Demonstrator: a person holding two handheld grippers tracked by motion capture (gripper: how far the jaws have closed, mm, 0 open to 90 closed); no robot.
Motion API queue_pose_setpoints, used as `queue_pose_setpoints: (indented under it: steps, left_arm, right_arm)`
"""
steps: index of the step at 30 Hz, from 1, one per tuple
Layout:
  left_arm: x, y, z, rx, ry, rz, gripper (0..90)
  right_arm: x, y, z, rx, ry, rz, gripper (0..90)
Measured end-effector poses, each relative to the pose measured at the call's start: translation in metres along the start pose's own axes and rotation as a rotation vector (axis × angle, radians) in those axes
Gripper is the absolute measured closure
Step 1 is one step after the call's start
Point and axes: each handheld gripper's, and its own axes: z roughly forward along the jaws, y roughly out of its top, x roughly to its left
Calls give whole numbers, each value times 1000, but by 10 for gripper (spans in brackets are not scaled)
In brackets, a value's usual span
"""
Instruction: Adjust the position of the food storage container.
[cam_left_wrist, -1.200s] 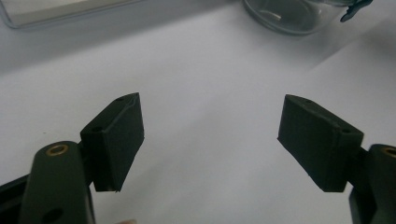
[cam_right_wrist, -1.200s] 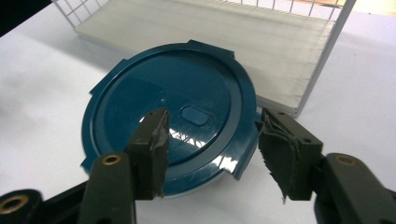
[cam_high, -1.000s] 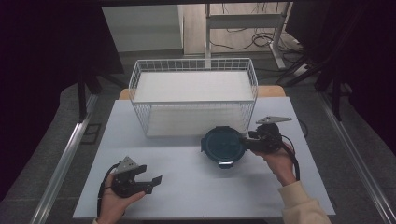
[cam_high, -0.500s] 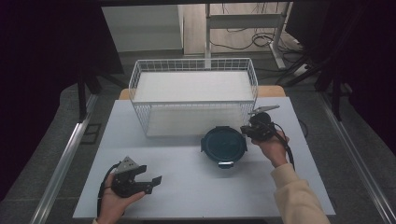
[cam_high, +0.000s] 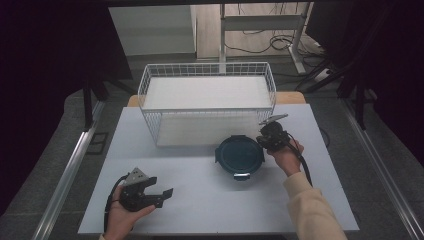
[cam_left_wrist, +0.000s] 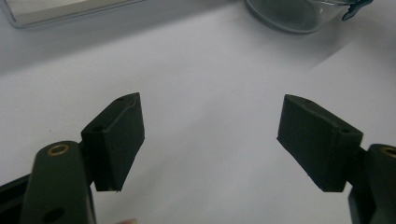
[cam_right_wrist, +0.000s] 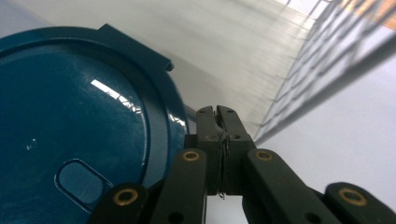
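A round container with a dark blue clip lid (cam_high: 239, 155) stands on the white table (cam_high: 210, 205), just in front of the wire basket. My right gripper (cam_high: 265, 136) is at the container's right rim, tilted down toward it. In the right gripper view the lid (cam_right_wrist: 79, 116) is at the left, and my right gripper (cam_right_wrist: 217, 112) has its jaws pressed together beside the lid's edge. A thin pale sliver shows between the pads. My left gripper (cam_high: 164, 197) rests open at the near left; its pads (cam_left_wrist: 119, 135) are wide apart over bare table. The container's glass wall (cam_left_wrist: 289, 14) is far ahead.
A white wire basket (cam_high: 207, 67) with a pale liner stands at the back middle of the table; its mesh (cam_right_wrist: 327, 42) is close on the right gripper's right. Dark floor and a desk frame with cables lie beyond the table.
The right hand has moved up and toward the basket along the container's right rim, turning the gripper more upright. The left gripper has stayed put.
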Motion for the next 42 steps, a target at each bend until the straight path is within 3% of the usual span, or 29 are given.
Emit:
queue_pose_setpoints:
  steps: [5,20,42]
  left_arm:
    - [1,0,-1,-5,5,0,229]
    - [4,2,-3,-13,4,-14,228]
    - [6,1,-2,-13,8,-18,228]
  right_arm:
    - [4,0,4,16,-11,-27,893]
    - [8,0,3,14,-12,-46,898]
    - [28,1,4,4,40,-90,899]
